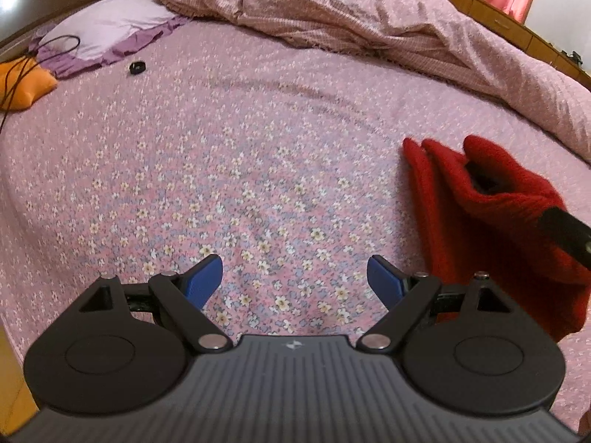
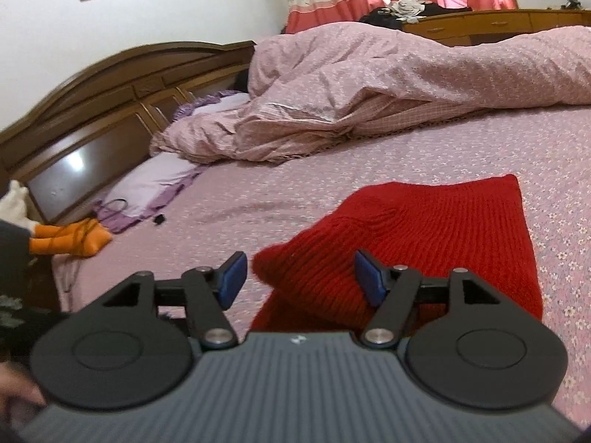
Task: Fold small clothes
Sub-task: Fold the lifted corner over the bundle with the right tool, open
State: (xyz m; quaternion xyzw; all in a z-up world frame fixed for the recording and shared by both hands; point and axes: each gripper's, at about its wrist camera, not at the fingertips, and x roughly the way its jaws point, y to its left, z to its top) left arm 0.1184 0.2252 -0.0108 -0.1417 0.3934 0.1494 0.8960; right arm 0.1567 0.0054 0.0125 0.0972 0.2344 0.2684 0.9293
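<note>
A red knitted garment [image 2: 424, 236] lies on the pink flowered bed sheet [image 2: 369, 170], partly folded over, with its near corner raised into a hump. My right gripper [image 2: 299, 275] is open, its blue pads either side of that raised corner, not closed on it. In the left wrist view the same red garment [image 1: 480, 229] sits at the right, bunched up, with a black finger of the right gripper [image 1: 569, 236] reaching in from the right edge. My left gripper [image 1: 295, 280] is open and empty over bare sheet, left of the garment.
A rumpled pink quilt [image 1: 369, 29] fills the far side of the bed. A lilac pillow [image 1: 107, 26], an orange item with a black cable [image 1: 26, 85] and a small black object [image 1: 137, 67] lie at the far left. A wooden headboard [image 2: 92, 110] and cabinet [image 2: 498, 22] stand beyond.
</note>
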